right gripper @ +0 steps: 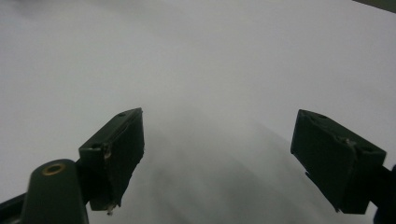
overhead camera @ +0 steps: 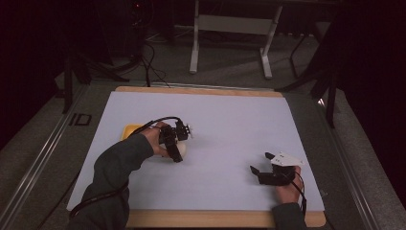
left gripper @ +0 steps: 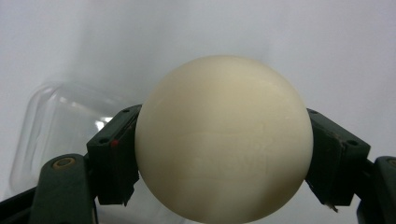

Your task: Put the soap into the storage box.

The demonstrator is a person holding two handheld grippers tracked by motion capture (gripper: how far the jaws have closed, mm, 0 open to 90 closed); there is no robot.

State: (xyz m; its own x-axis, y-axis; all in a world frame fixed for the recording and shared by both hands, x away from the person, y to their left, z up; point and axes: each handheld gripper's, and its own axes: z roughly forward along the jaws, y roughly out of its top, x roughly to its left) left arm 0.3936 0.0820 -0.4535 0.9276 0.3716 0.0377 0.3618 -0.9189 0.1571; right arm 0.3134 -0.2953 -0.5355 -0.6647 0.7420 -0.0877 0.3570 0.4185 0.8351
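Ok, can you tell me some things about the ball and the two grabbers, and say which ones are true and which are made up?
1. The left gripper is squeezing a cream-coloured ball between its fingers. True.
2. The right gripper is holding a ball too. False: its fingers stand wide apart with nothing between them.
3. The ball is bright red. False: it is a pale cream colour.
4. A clear plastic container lies on the sheet behind the ball in the left gripper view. True.
5. The table is covered with a white sheet. True.
6. Both grippers are touching each other. False: they are far apart, one on each side of the sheet.
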